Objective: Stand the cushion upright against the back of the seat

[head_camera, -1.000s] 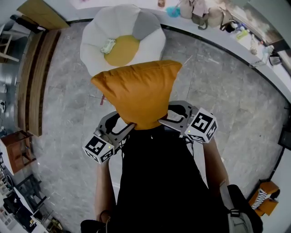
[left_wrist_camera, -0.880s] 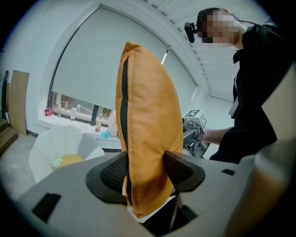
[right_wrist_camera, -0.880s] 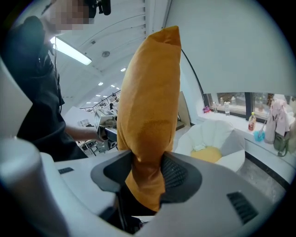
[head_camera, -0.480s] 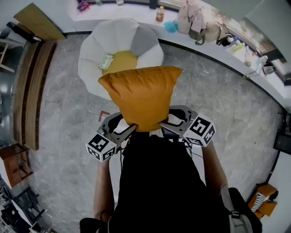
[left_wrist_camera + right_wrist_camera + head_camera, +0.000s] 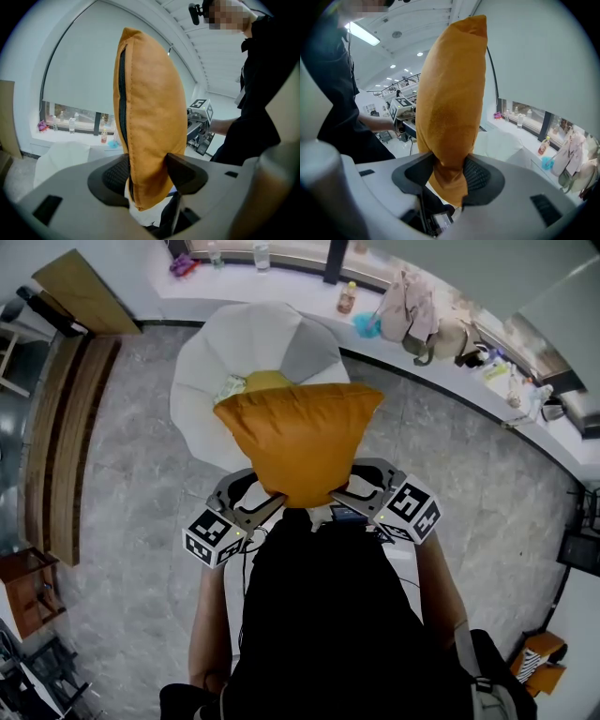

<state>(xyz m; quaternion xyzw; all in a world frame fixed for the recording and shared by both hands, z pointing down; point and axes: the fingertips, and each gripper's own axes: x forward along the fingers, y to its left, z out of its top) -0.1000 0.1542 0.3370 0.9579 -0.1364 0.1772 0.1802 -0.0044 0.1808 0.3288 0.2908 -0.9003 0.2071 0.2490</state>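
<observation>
No text, number or brand can be read anywhere. The left marker cube (image 5: 214, 538) and right marker cube (image 5: 411, 509), mid-frame in the head view, carry only black-and-white square patterns, with no letters or digits. The bottle (image 5: 347, 298) on the ledge (image 5: 291, 282) along the top of the head view has a coloured label, too small to read. In both gripper views the bottles by the window are too blurred to read.

We're in a staged lounge corner inside a big hall: marble-tiled floor (image 5: 131, 521), white petal armchair (image 5: 248, 343), window ledge (image 5: 281, 287) with bottles (image 5: 348, 298) and bags (image 5: 419, 320), strip lights (image 5: 363, 33) overhead.
</observation>
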